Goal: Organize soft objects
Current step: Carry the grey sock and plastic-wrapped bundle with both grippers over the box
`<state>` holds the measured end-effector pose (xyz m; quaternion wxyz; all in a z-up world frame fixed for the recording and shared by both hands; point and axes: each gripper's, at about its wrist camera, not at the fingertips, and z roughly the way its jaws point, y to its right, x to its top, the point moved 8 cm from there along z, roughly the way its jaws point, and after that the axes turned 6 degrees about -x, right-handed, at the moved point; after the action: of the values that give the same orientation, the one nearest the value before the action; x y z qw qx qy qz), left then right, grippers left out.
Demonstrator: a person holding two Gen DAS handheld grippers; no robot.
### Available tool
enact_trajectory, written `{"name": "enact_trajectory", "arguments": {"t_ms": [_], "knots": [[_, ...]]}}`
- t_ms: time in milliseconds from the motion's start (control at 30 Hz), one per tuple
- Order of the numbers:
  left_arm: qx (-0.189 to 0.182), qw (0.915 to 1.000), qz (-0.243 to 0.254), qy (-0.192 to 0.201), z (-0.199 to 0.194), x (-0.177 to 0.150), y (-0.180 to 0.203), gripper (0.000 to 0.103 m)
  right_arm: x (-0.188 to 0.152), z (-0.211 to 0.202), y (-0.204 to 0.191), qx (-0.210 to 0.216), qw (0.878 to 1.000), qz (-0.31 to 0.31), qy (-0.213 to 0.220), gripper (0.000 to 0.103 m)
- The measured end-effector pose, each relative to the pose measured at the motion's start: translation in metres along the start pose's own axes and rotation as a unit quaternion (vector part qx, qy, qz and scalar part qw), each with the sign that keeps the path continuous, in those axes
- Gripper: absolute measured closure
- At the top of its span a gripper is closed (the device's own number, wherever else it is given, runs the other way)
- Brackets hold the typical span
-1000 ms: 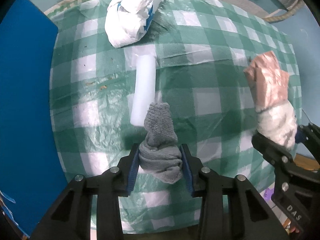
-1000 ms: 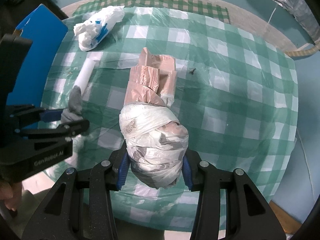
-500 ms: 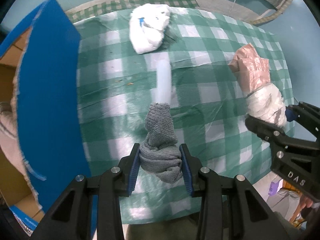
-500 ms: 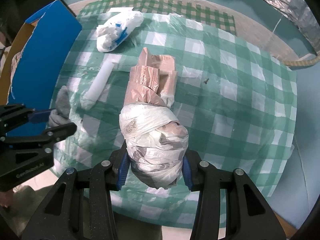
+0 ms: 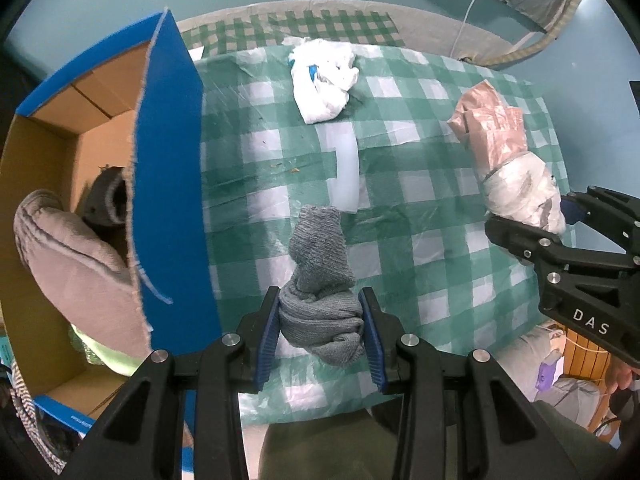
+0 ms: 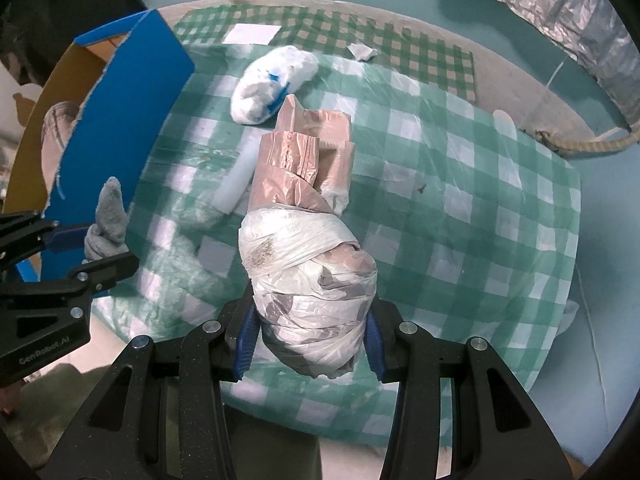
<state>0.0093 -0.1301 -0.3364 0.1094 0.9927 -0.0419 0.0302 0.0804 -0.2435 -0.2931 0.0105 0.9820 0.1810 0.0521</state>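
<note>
Both grippers have drawn back from the tabletop (image 5: 420, 216), and the blue box (image 5: 168, 184) has swung into full view at the left; the left gripper (image 5: 320, 322) is level, jaws clenched on a grey sock (image 5: 320, 280) held beside the box wall; the right gripper (image 6: 308, 332) also points forward, jaws clamped on a bundle (image 6: 308, 248) above the checked cloth; the sock is knitted, balled at the base, its toe standing up; the bundle is crinkled plastic, white wrapping below, pink folds above; a white bag (image 5: 324, 78) and a smooth white tube (image 5: 347, 172) lie on the cloth; the box's brown cardboard interior holds a padded beige item (image 5: 68, 264).
</note>
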Motion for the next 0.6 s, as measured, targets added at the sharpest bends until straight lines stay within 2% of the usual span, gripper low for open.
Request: {"name": "enact_trajectory", "arguments": {"t_ms": [167, 233, 600], "knots": [[0.007, 0.9999, 0.003, 0.010, -0.029, 0.004, -0.006, 0.064, 0.004, -0.010, -0.010, -0.001, 1.000, -0.009, 0.006, 0.059], [0.007, 0.9999, 0.002, 0.011, -0.031, 0.013, -0.008, 0.064, 0.004, -0.014, -0.014, 0.000, 1.000, -0.012, 0.008, 0.059], [0.018, 0.9993, 0.014, 0.030, -0.055, 0.016, -0.009, 0.064, 0.013, -0.040, -0.033, 0.000, 0.999, -0.031, 0.025, 0.059]]}}
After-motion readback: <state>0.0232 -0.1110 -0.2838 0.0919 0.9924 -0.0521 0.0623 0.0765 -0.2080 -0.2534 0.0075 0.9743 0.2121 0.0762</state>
